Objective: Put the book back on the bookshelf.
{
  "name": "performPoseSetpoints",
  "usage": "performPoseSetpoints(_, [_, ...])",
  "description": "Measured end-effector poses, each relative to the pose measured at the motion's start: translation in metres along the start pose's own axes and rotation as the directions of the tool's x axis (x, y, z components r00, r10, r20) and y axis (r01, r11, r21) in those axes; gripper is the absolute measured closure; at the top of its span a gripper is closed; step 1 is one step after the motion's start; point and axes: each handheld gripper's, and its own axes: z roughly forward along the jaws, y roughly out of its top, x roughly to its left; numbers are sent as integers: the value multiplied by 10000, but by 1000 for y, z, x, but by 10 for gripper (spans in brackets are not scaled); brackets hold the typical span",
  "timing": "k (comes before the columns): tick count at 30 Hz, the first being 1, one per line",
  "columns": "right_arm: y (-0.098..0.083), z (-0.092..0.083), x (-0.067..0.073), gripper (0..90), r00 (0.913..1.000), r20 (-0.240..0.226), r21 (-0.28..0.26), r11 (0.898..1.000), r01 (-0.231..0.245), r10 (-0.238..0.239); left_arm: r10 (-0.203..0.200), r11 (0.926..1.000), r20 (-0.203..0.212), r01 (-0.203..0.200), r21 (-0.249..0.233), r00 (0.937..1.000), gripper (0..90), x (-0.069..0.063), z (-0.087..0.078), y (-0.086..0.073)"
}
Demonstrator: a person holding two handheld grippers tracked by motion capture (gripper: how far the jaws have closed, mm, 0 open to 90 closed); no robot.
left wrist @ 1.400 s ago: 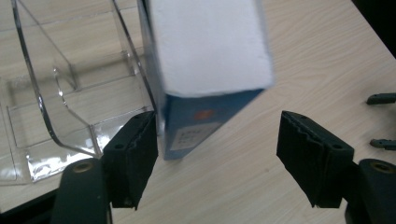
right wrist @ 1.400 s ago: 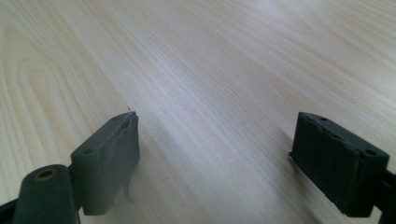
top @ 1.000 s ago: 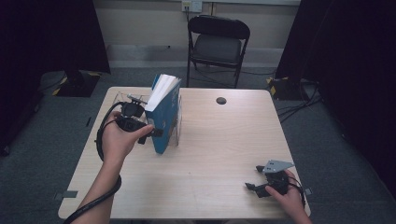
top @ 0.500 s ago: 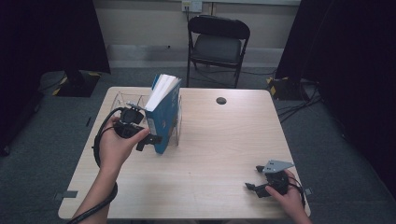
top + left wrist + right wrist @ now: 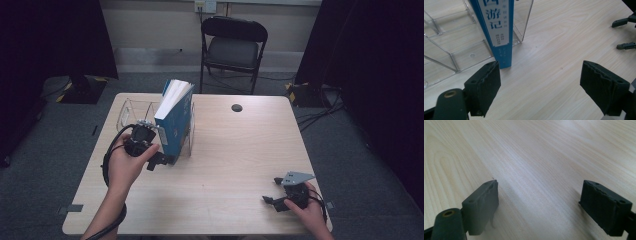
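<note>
A blue book (image 5: pixel 176 117) with white pages stands upright in the right end of a clear acrylic rack (image 5: pixel 131 107) at the table's left. In the left gripper view its spine (image 5: pixel 497 32), with white characters, rises just beyond the left jaw, and the rack (image 5: pixel 449 50) lies to its left. My left gripper (image 5: pixel 157 146) (image 5: pixel 540 85) is open in front of the spine, with bare tabletop between its jaws. My right gripper (image 5: pixel 271 191) (image 5: pixel 539 202) rests low near the front right corner, open over bare wood.
The wooden table (image 5: pixel 235 150) carries a small black round disc (image 5: pixel 236 107) at its far middle. A black folding chair (image 5: pixel 232 47) stands behind the table. The right gripper's jaws (image 5: pixel 624 22) show far off in the left gripper view.
My left gripper has drawn back from the book toward the near left and sunk a little. The book stays upright in the rack. The right gripper has not moved.
</note>
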Motion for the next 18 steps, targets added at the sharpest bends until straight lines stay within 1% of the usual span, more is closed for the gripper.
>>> performPoseSetpoints(3, [0, 0, 0, 145, 10000, 0, 1, 10000, -7, 7, -24, 10000, 64, 24, -7, 10000, 165, 1, 3, -5])
performPoseSetpoints(5, [0, 0, 0, 145, 10000, -9, 3, 10000, -3, 3, 33, 10000, 105, -34, 61, 9999, 165, 2, 5, -8])
performPoseSetpoints(6, [0, 0, 0, 145, 10000, -15, 4, 10000, 0, 0, -28, 10000, 137, 27, 58, 9999, 165, 2, 5, -9])
performPoseSetpoints(8, [0, 0, 0, 145, 10000, -23, 4, 10000, 7, -7, 37, 10000, 113, -38, 72, 9999, 165, 3, 7, -12])
performPoseSetpoints(9, [0, 0, 0, 145, 10000, -22, 4, 10000, 9, -9, -36, 10000, 170, 35, 52, 9998, 166, 4, 8, -13])
performPoseSetpoints(11, [0, 0, 0, 145, 10000, -22, 4, 10000, 9, -9, 12, 10000, 136, -13, 87, 9999, 165, 5, 9, -16])
performPoseSetpoints(12, [0, 0, 0, 145, 10000, -22, 4, 10000, 10, -10, -55, 10000, 154, 54, 63, 9999, 166, 6, 10, -17])
performPoseSetpoints(15, [0, 0, 0, 145, 10000, -23, 5, 10000, 11, -11, -6, 10000, 212, 4, 100, 9998, 166, 8, 11, -20])
performPoseSetpoints(16, [0, 0, 0, 145, 10000, -22, 3, 10000, 10, -10, -133, 9999, 154, 132, 32, 9998, 167, 9, 13, -23])
performPoseSetpoints(18, [0, 0, 0, 145, 10000, -21, 3, 10000, 10, -10, -98, 9999, 208, 96, 104, 9997, 167, 11, 14, -25])
